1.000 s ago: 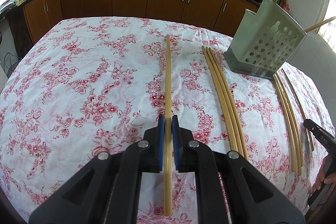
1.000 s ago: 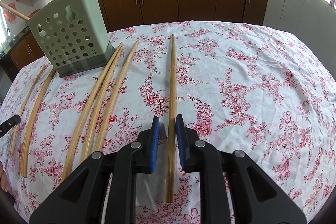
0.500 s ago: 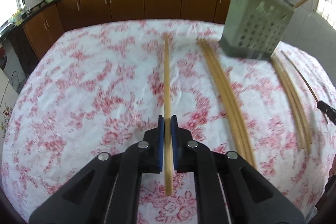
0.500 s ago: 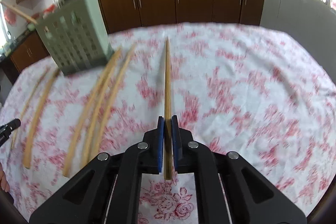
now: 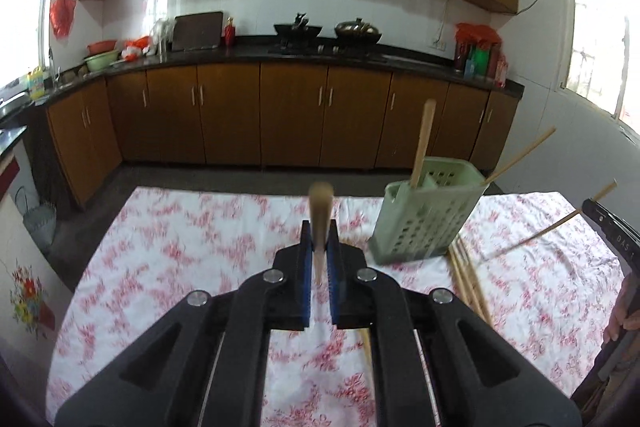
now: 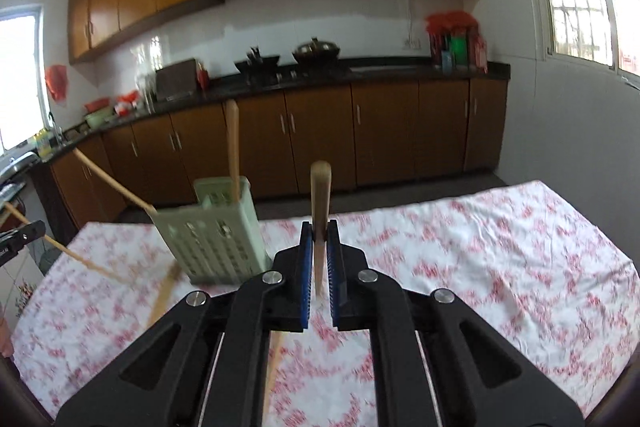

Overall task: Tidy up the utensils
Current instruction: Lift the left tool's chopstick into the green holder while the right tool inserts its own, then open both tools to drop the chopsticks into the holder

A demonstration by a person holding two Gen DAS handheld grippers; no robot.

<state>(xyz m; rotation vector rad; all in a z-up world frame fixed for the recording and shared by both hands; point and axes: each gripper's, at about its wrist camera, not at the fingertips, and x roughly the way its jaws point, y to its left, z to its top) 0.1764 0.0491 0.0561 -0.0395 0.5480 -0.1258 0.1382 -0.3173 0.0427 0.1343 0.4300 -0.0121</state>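
Each hand-held gripper, left (image 5: 319,253) and right (image 6: 319,251), clamped on one chopstick (image 5: 320,211), raised, probably bound for green holder (image 5: 428,219); frames blurry.

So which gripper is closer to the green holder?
Right, narrowly. The holder sits just left of the right gripper, almost meeting its jaws; from the left gripper it stands off to the right with a gap.
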